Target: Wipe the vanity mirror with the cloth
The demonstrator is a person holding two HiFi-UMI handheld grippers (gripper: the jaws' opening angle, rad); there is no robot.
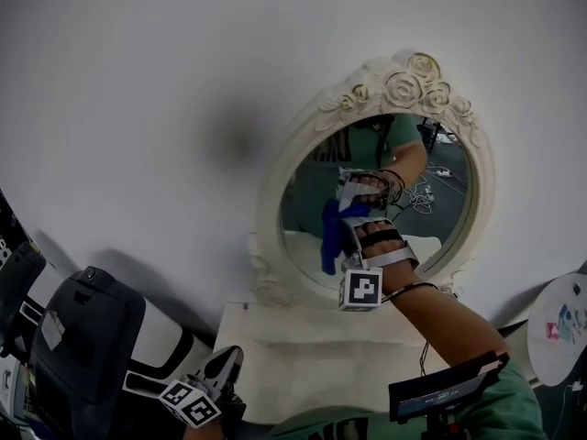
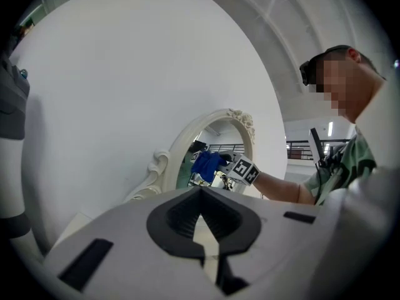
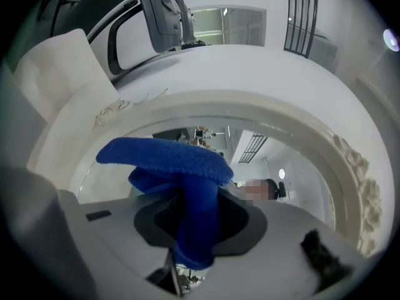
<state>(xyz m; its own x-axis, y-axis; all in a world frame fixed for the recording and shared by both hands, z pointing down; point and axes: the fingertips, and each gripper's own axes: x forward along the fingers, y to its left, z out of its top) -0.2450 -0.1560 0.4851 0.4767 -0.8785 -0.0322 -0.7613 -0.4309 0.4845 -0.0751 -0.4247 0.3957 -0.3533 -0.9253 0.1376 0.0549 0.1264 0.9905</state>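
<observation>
The oval vanity mirror [image 1: 438,211] has an ornate cream frame [image 1: 275,183] with roses on top and leans against a white wall. My right gripper [image 1: 345,242] is shut on a blue cloth [image 1: 329,236] and holds it against the lower left of the glass. In the right gripper view the cloth [image 3: 167,158] hangs folded between the jaws [image 3: 194,230], with the frame [image 3: 312,144] curving around it. My left gripper [image 1: 218,374] hangs low at the bottom left, away from the mirror, shut and empty [image 2: 203,225]. From there the cloth [image 2: 206,164] shows on the mirror [image 2: 215,133].
The mirror stands on a cream base [image 1: 303,351]. A black and white machine [image 1: 87,337] sits at the lower left. A round white disc [image 1: 559,324] is at the right edge. A dark flat device [image 1: 445,388] hangs near the person's chest.
</observation>
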